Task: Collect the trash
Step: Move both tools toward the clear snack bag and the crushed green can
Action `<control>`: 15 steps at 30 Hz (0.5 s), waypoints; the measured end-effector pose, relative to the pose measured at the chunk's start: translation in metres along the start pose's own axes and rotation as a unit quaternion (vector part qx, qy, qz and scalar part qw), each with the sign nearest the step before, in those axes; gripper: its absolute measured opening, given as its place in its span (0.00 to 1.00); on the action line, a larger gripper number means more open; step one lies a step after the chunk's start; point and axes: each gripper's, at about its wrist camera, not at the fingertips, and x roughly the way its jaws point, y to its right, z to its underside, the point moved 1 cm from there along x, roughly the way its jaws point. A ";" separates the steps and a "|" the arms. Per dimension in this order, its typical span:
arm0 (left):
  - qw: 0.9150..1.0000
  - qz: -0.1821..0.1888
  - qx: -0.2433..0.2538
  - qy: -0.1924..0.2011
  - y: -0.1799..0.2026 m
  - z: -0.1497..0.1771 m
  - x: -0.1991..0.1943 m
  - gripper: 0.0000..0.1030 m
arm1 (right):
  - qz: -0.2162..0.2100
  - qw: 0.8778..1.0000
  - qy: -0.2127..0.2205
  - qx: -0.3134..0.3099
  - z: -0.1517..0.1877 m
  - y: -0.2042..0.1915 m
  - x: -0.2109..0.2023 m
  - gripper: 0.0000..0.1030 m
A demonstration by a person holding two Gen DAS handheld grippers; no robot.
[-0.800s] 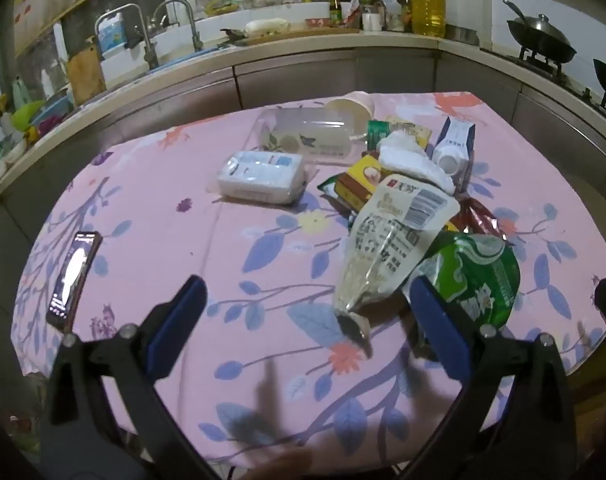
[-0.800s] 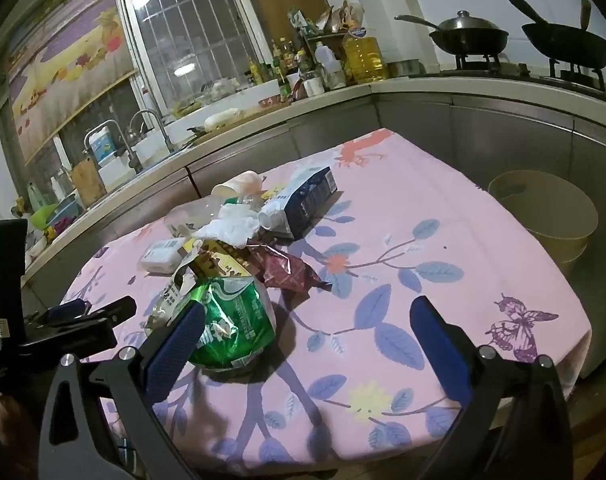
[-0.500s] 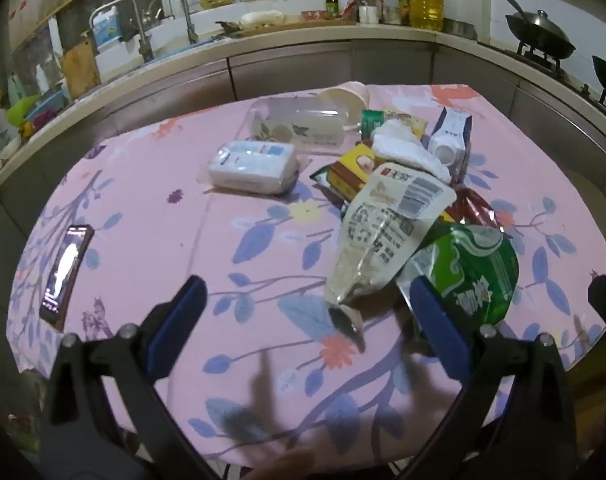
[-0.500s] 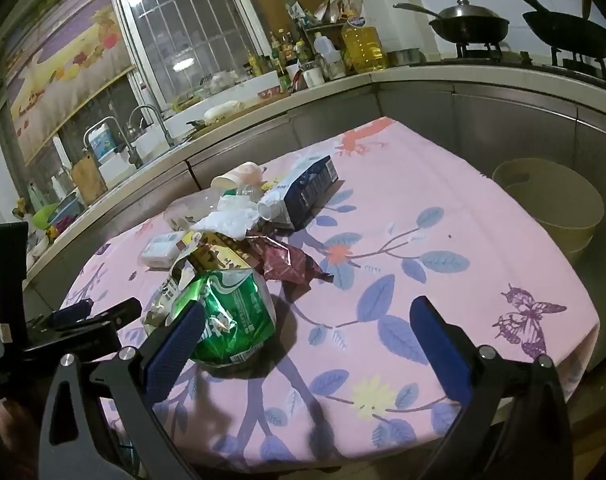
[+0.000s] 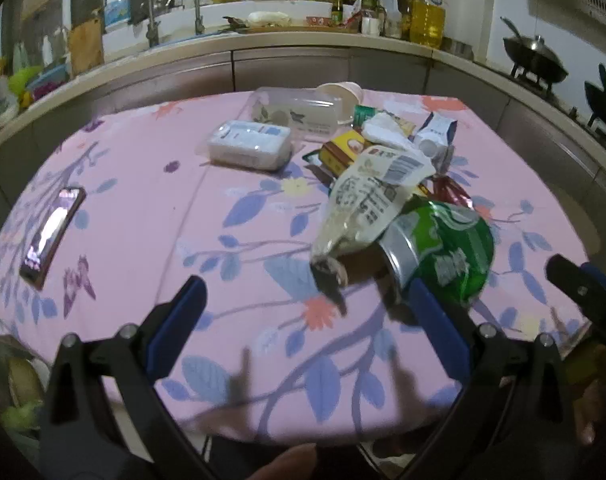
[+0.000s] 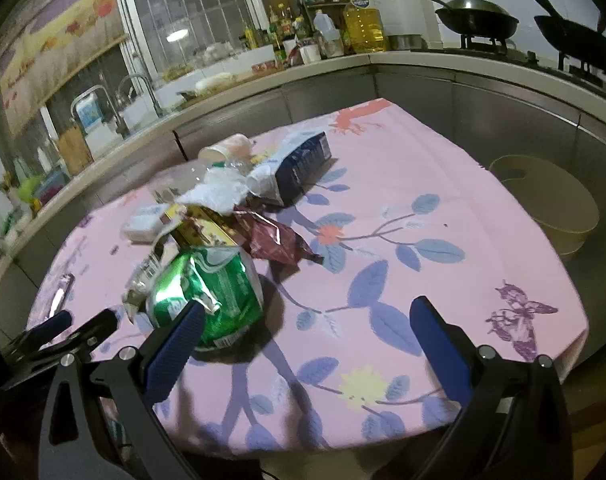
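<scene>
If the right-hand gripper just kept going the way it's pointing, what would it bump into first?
Probably just the pink flowered tablecloth: the right gripper, jaws wide open, points down at bare cloth. The green snack bag lies beside its left finger, likely missed, though depth is unclear.

This is a home kitchen. A curved counter (image 5: 303,42) carries a sink with two taps (image 5: 191,0), oil and sauce bottles (image 6: 363,24) and a gas stove with two woks (image 6: 479,20). A barred window (image 6: 191,20) sits behind, and a flowered pink cloth covers the tabletop (image 6: 423,184).
</scene>
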 end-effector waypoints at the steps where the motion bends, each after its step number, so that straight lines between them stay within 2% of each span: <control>1: 1.000 0.007 -0.011 0.005 -0.004 0.001 -0.005 0.95 | 0.004 1.000 -0.005 0.000 0.000 0.001 0.001 0.96; 3: 0.999 0.024 -0.032 0.014 -0.010 0.005 -0.013 0.95 | 0.015 1.000 -0.017 0.000 0.000 0.003 0.003 0.96; 8: 0.997 0.065 -0.032 0.010 -0.006 0.009 -0.016 0.95 | 0.030 0.999 -0.031 0.005 0.002 0.007 0.003 0.96; 15: 0.997 0.076 -0.016 0.001 0.004 0.010 -0.013 0.95 | 0.042 0.998 -0.040 -0.004 0.006 0.010 0.001 0.96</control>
